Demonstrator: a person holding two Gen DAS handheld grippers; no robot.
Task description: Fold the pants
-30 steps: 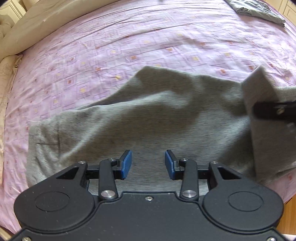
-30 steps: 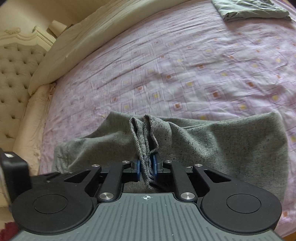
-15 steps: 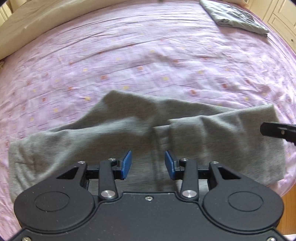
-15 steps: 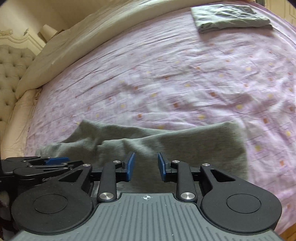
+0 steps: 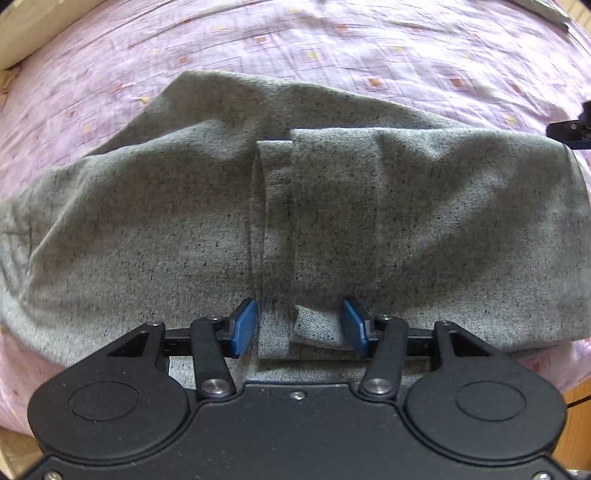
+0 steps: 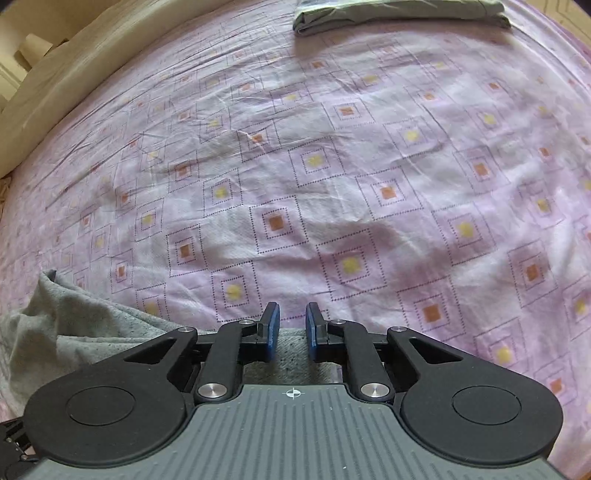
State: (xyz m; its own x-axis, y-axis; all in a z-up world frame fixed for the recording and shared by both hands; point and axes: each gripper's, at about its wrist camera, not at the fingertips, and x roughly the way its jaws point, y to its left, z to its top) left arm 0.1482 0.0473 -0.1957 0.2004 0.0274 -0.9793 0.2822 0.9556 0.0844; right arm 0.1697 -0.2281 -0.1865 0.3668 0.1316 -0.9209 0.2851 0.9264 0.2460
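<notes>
The grey flecked knit pants (image 5: 332,206) are lying across the near edge of the bed, folded so that a hemmed cuff end is sitting on top near the middle, its edge running away from the left wrist camera. The left gripper (image 5: 299,328) is pointing steeply down over that cuff; its blue pads are standing apart and widening, with a small turned-up corner of cloth lying between them but neither pad pressing on it. The right gripper (image 6: 291,328) is hovering over the right-hand end of the pants, its blue pads drawing in toward each other with a narrow gap left; grey cloth is showing beneath and behind them, and whether any is caught in the gap I cannot tell.

The likeliest trouble, as I judge it, is the loose cuff corner snagging on a left pad and dragging the top layer askew, spoiling the edges being lined up. The right pads could also be nipping only one layer, so a lift would be peeling the fold open. The far edge is already rumpled into a hump, which may be carrying a crease into the next fold.

The surface is a lilac bed sheet printed with dotted squares (image 6: 332,166), soft and wrinkled. A folded grey-green garment (image 6: 399,11) is resting at the far side, and a long cream bolster (image 6: 74,74) is running along the left edge
</notes>
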